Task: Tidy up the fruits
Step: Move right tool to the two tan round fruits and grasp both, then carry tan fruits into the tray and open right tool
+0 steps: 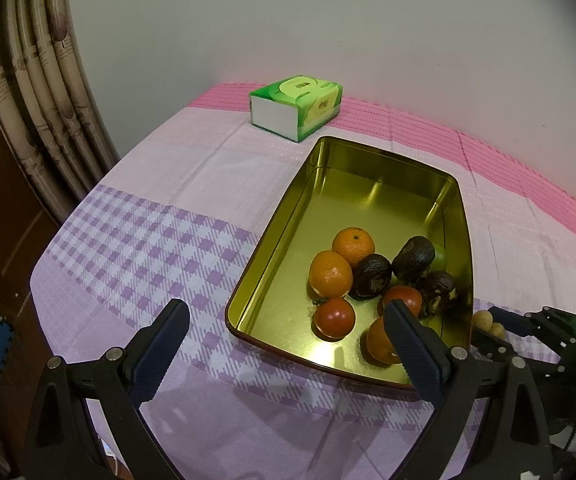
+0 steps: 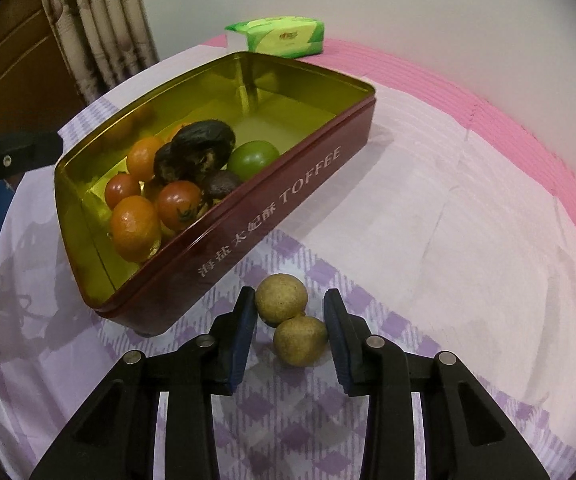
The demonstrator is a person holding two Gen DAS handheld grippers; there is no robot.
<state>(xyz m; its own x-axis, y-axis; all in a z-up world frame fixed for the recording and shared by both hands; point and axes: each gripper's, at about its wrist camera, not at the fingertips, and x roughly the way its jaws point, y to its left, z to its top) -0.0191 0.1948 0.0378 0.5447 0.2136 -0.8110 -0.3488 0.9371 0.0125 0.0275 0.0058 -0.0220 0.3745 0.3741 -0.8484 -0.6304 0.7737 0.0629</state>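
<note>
A maroon tin (image 2: 288, 184) with gold inside sits on a purple-checked, pink-edged cloth (image 2: 467, 200).

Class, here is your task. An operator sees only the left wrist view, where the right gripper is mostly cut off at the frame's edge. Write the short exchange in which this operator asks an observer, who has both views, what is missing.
Operator: What is the right gripper doing?
Observer: It is closed on a pair of longans just outside the tin, with one pad against each fruit.
Operator: Does the tin's outer wall show anything?
Observer: Yes. It is dark red and carries pale lettering that ends in TOFFEE.
</note>
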